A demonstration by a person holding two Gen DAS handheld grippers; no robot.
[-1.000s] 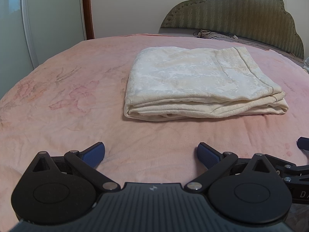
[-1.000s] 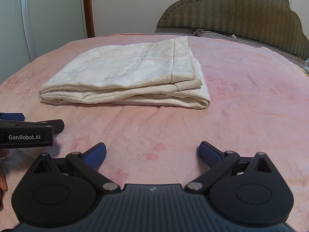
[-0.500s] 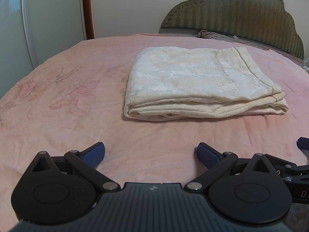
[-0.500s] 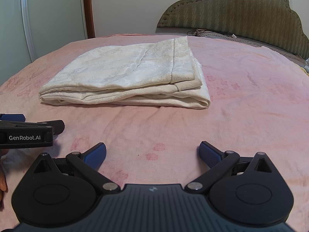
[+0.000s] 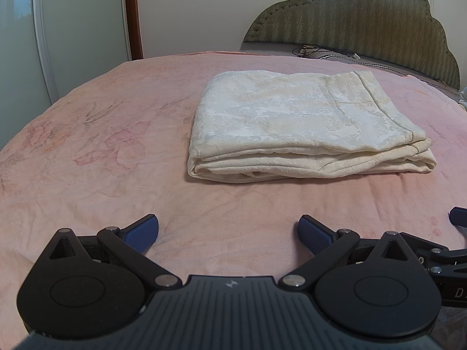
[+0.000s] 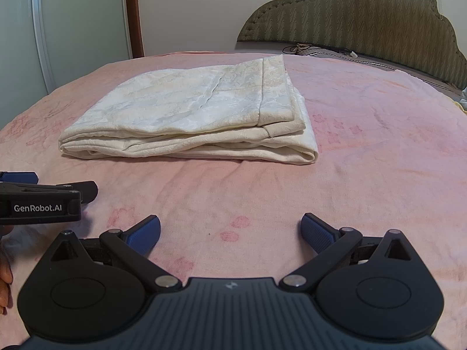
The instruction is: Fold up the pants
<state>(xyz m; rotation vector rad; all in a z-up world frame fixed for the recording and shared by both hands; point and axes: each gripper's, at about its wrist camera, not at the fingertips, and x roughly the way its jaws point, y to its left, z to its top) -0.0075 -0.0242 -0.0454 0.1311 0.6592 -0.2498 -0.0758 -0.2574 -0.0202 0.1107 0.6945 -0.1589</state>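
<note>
Folded pants (image 5: 294, 122) flat on bed (image 5: 87, 151), long axis left-right.

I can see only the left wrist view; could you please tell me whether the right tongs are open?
Observer: Yes, the right tongs are wide open with nothing between them.
Operator: Thank you. Are they touching the pants?
Observer: No. The folded cream patterned pants lie apart from them, further along the pink floral bedsheet.
Operator: Is anything beside the right tongs?
Observer: The left tongs sit at their left, and a white GenRobot.AI label shows on the side.
</note>
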